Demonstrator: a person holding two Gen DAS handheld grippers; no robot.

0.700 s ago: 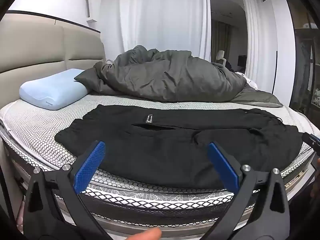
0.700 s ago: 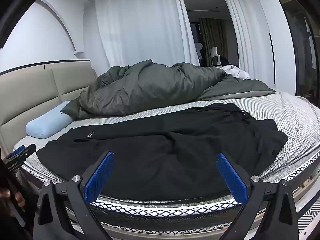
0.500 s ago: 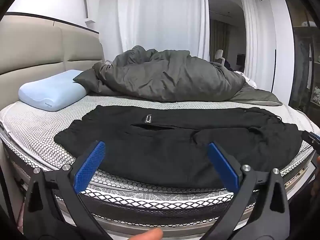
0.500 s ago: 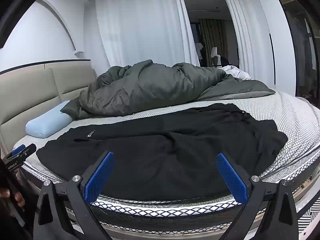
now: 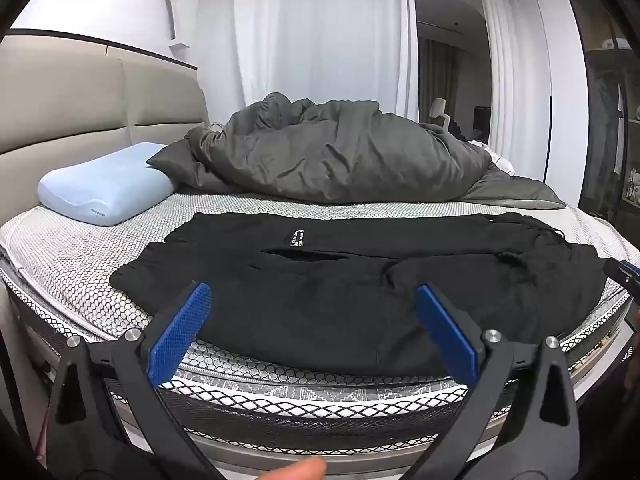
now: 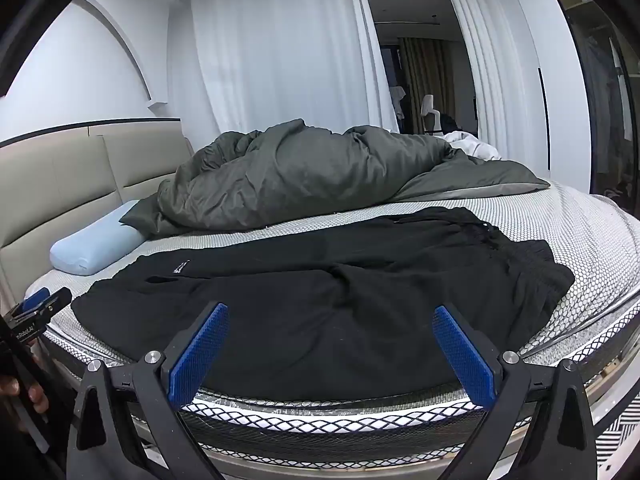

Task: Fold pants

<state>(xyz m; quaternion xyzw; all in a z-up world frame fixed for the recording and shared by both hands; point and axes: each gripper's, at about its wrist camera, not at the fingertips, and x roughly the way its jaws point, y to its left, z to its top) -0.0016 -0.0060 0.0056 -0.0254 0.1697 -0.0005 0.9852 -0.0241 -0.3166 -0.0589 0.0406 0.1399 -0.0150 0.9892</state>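
Note:
Black pants (image 5: 340, 280) lie spread across the near part of the bed's mattress (image 5: 72, 256), legs to the left, waistband to the right; they also show in the right wrist view (image 6: 340, 300). My left gripper (image 5: 312, 312) is open and empty, held just short of the mattress edge facing the legs. My right gripper (image 6: 330, 332) is open and empty, held before the near edge facing the seat and waistband. The left gripper's tip (image 6: 36, 308) shows at the left edge of the right wrist view.
A rumpled dark grey duvet (image 5: 332, 152) lies behind the pants. A light blue pillow (image 5: 104, 188) sits at the left by the beige headboard (image 5: 80, 104). White curtains (image 5: 312, 28) hang behind. The mattress edge (image 6: 320, 416) runs just below the grippers.
The left gripper has shifted slightly, so the bed sits a little lower and left in its view. The right gripper has barely moved. The pants have not moved.

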